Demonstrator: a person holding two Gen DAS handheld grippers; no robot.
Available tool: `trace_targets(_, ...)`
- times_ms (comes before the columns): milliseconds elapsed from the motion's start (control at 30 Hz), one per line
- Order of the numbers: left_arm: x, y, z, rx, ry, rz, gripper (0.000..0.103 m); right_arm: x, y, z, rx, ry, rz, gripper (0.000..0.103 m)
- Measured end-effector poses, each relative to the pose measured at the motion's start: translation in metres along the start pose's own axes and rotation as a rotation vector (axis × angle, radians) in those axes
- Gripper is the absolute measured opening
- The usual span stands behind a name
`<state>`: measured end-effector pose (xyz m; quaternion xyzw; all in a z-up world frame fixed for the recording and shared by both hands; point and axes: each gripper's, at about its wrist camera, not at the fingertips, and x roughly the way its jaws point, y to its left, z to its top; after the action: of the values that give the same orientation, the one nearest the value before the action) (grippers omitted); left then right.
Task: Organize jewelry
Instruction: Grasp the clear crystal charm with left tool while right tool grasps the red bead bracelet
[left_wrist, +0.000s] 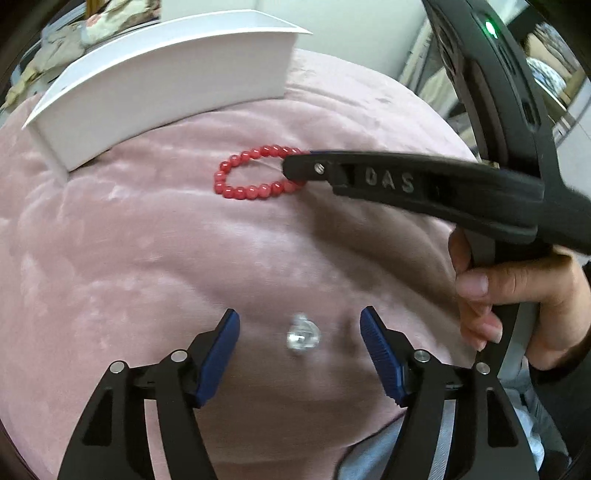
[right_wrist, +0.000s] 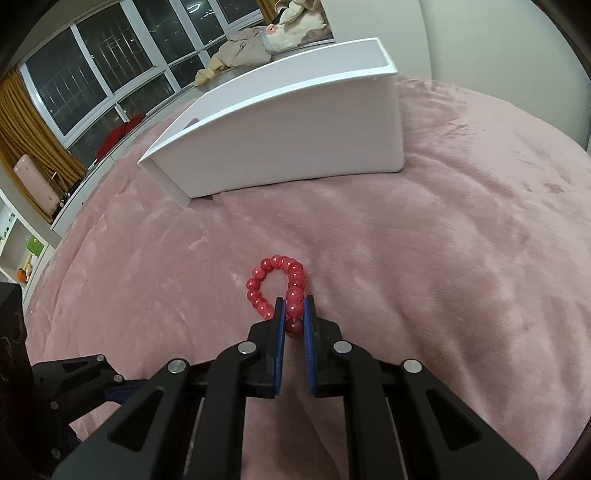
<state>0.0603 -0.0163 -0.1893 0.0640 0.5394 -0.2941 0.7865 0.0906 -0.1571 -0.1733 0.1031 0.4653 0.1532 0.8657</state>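
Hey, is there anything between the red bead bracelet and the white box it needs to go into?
Nothing visible. The red bead bracelet is pinched in the right gripper, and only bare pink blanket lies between it and the white box. The small clear piece sits apart, between the left gripper's open fingers.

Both wrist cameras look steeply down, close over the pink blanket (left_wrist: 147, 258); both show the red bracelet (right_wrist: 280, 284) and, seemingly, one white box (left_wrist: 166, 92).

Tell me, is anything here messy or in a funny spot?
A little. The red bead bracelet and a small clear trinket lie on the pink blanket, outside the white box. Nothing looks broken.
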Motion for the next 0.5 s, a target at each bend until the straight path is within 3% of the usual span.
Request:
trace_targets(67, 0.006, -0.005, -0.005, 0.024, 0.025, 0.006, 0.069, -0.005, -0.004, -0.001, 0.009, -0.003, 0.000, 0.010)
trace_targets(133, 0.020, -0.016, -0.010, 0.044, 0.075, 0.031, 0.046, -0.008, -0.006, -0.001, 0.009, -0.005, -0.003, 0.010)
trace_targets(200, 0.021, -0.017, -0.011, 0.049, 0.076, 0.055, 0.036, -0.011, -0.006, -0.001, 0.005, -0.008, -0.005, 0.010)
trace_targets(233, 0.020, -0.015, -0.012, 0.040, 0.073, 0.046, 0.024, -0.013, -0.006, -0.001, 0.004, -0.011, -0.005, 0.010)
trace_targets(500, -0.003, 0.000, -0.013, 0.015, 0.042, 0.061, 0.022, -0.033, 0.000, 0.002, -0.011, -0.045, -0.007, 0.010)
